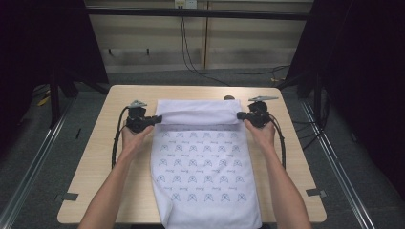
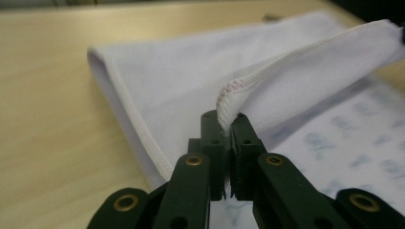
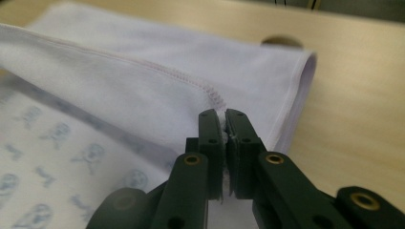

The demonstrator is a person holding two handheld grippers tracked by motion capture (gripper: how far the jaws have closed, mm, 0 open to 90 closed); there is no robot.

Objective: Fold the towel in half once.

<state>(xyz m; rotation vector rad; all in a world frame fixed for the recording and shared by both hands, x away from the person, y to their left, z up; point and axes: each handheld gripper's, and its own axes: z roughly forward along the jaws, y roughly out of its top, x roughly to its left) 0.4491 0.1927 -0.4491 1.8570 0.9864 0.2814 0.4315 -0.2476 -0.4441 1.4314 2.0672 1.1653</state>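
A white cloth (image 1: 200, 162) printed with small blue figures lies along the middle of the wooden table (image 1: 95, 157). Its far end is folded back toward me, plain side up. My left gripper (image 1: 156, 119) is shut on the left corner of that folded hem (image 2: 229, 102), which is lifted off the cloth below. My right gripper (image 1: 239, 115) is shut on the right corner of the same hem (image 3: 220, 117). The lifted edge (image 1: 198, 117) hangs between the two grippers. Both hands hold the grippers level, jaws pointing inward.
The cloth's near end hangs over the table's front edge (image 1: 210, 222). Bare tabletop lies on both sides of the cloth. A round hole (image 3: 282, 42) sits in the table just beyond the cloth's far right corner. Cables (image 1: 188, 52) run on the floor behind the table.
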